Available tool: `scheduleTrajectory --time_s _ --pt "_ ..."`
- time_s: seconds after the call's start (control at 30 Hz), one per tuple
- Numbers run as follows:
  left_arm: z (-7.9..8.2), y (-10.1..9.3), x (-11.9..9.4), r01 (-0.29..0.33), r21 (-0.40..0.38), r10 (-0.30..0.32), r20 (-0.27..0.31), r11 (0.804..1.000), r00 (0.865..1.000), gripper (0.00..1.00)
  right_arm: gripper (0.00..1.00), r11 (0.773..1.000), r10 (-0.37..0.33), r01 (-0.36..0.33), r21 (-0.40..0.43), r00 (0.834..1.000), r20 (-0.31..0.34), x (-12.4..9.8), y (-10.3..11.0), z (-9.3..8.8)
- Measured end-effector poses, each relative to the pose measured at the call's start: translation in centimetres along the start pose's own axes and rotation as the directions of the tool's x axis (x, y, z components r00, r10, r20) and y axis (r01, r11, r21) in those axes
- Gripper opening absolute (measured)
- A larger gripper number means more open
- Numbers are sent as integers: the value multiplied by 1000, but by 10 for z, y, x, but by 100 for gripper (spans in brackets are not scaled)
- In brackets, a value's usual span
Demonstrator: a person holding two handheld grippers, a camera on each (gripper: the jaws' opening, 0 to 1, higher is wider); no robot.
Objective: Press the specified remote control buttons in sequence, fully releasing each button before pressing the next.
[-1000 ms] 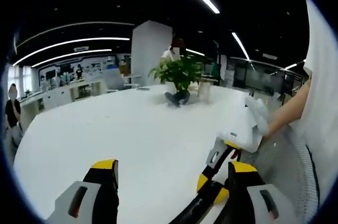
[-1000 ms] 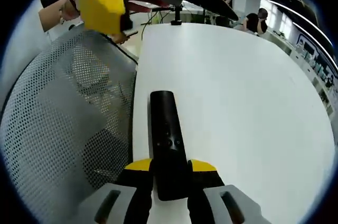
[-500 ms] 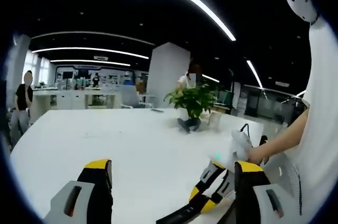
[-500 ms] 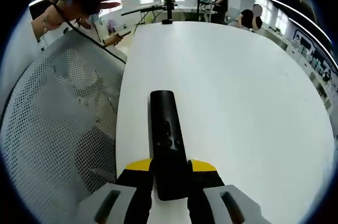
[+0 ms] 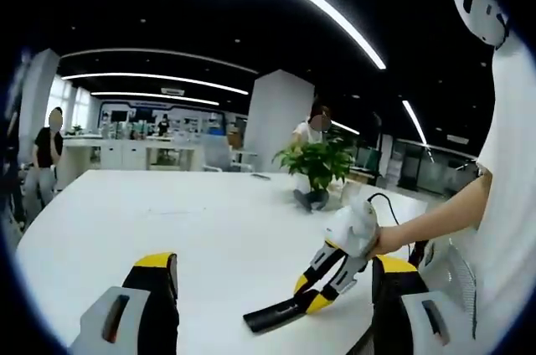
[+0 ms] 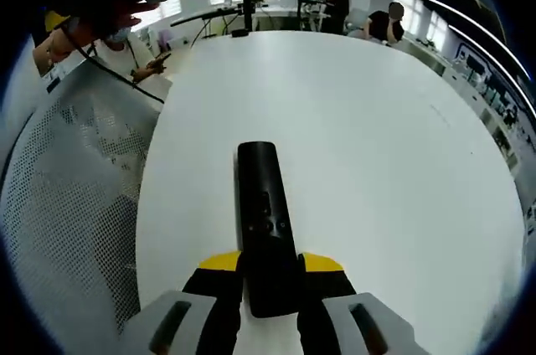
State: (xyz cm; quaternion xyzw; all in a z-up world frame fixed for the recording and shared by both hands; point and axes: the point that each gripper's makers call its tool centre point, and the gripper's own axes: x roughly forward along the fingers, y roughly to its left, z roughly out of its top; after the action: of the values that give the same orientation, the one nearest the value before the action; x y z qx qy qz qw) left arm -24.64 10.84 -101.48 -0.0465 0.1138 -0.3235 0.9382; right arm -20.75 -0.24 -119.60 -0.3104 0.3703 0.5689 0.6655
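Open-plan office with a dark ceiling crossed by long light strips [image 5: 318,3]. A broad white table [image 6: 352,146] extends ahead of the right tool; a mesh chair back [image 6: 59,204] stands to its left. Ahead of the left tool: a potted plant [image 5: 318,167] on the tabletop, a white pillar [image 5: 268,120] behind it, and white counters [image 5: 126,152] at the far left.

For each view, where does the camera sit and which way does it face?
Left gripper view: rides the open left tongs, facing across the white table to a plant; the person's arm shows.
Right gripper view: rides the right tongs, looking along the clamped remote.
Shared: table, remote and right tongs.
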Motion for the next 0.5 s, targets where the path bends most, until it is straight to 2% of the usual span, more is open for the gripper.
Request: scheduleTrajectory --time_s 0.5 --pt "-1 2 -2 -20 -16 20 -8 1000 1000 99 22 999 12 -14 -38 999 -47 6 -51 7"
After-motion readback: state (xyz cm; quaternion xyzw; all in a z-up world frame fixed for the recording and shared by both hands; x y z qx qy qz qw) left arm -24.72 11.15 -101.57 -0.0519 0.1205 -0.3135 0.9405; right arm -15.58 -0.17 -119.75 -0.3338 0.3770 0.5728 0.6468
